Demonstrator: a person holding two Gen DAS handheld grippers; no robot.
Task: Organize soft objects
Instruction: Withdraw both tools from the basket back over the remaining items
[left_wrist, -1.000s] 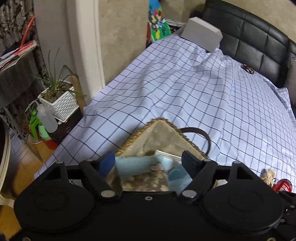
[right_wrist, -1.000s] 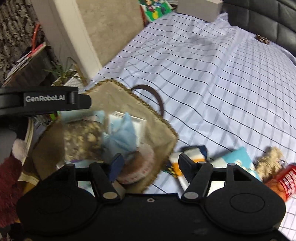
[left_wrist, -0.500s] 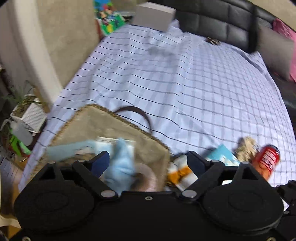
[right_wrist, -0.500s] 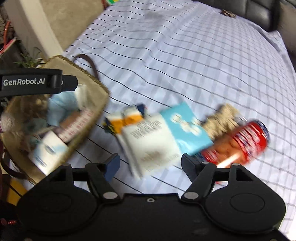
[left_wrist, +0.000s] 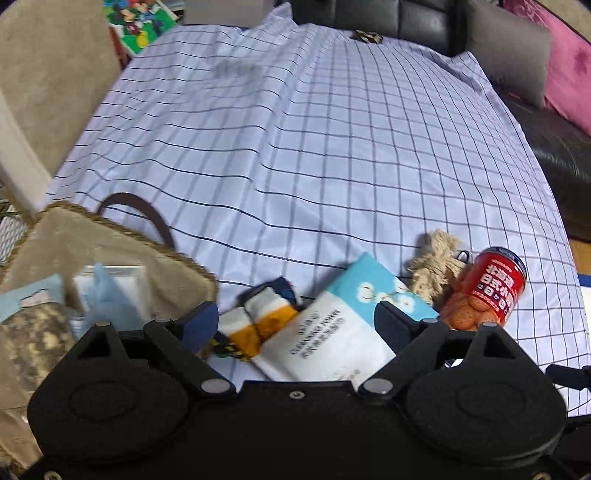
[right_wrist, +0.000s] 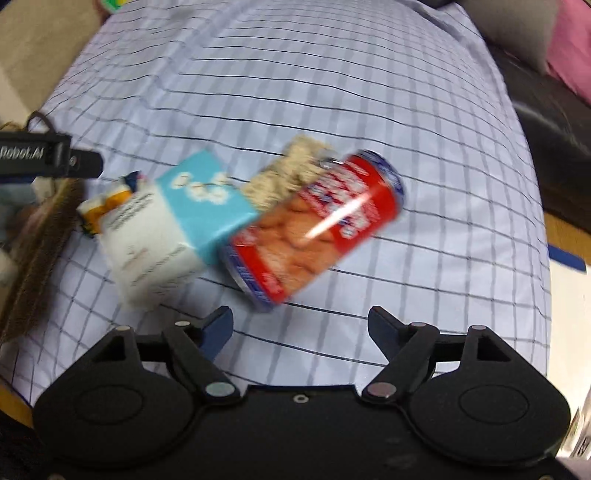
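My left gripper (left_wrist: 295, 317) is open and empty, hovering over a white and blue soft pack (left_wrist: 340, 325) and folded orange-and-white socks (left_wrist: 258, 317) on the checked bedsheet. A woven basket (left_wrist: 122, 236) at the left holds a blue cloth (left_wrist: 107, 295), a camouflage item (left_wrist: 33, 332) and a white packet. A beige plush toy (left_wrist: 439, 266) lies beside a red can (left_wrist: 487, 288). My right gripper (right_wrist: 301, 325) is open and empty, just short of the red can (right_wrist: 317, 229); the soft pack (right_wrist: 173, 229), plush (right_wrist: 288, 173) and socks (right_wrist: 107, 206) lie beyond it.
The checked sheet (left_wrist: 314, 147) covers the bed up to a black headboard (left_wrist: 406, 18). A grey pillow (left_wrist: 513, 55) and a pink pillow (left_wrist: 569, 62) sit at the far right. The left gripper's body (right_wrist: 44, 158) shows in the right wrist view.
Both grippers have swung right, away from the basket, toward the pack, plush and can. Both stay open and empty.
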